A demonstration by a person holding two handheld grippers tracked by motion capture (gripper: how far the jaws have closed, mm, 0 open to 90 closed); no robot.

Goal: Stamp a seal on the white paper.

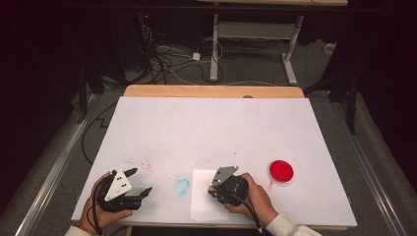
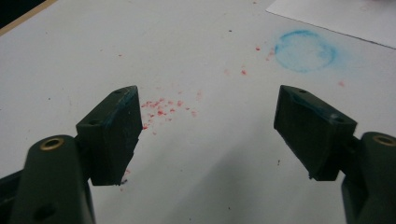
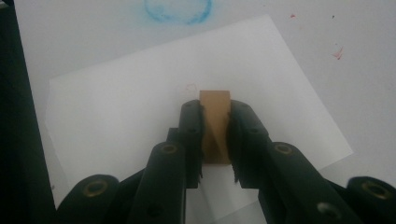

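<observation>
1. A small tan wooden block (image 3: 215, 122) is seen clamped between the black jaws of the right gripper (image 3: 215, 135), pads pressed on both sides.
2. The block is held over a white paper sheet (image 3: 116, 107), which lies skewed on the white table cover (image 3: 355, 70).
3. A faint red mark (image 3: 190, 87) is noted on the sheet just beyond the block.
4. A blue chalky ring (image 3: 177, 10) is seen past the sheet's far edge; red specks (image 3: 338, 52) lie at upper right.

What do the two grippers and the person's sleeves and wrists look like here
Both the left gripper and the right gripper are black, each topped by a grey three-cornered plate and trailing a black cable. Their blocky black jaw pads sit on arms with brass-ringed holes. A white sleeve cuff shows on the right arm, and a thin band circles the left wrist.
</observation>
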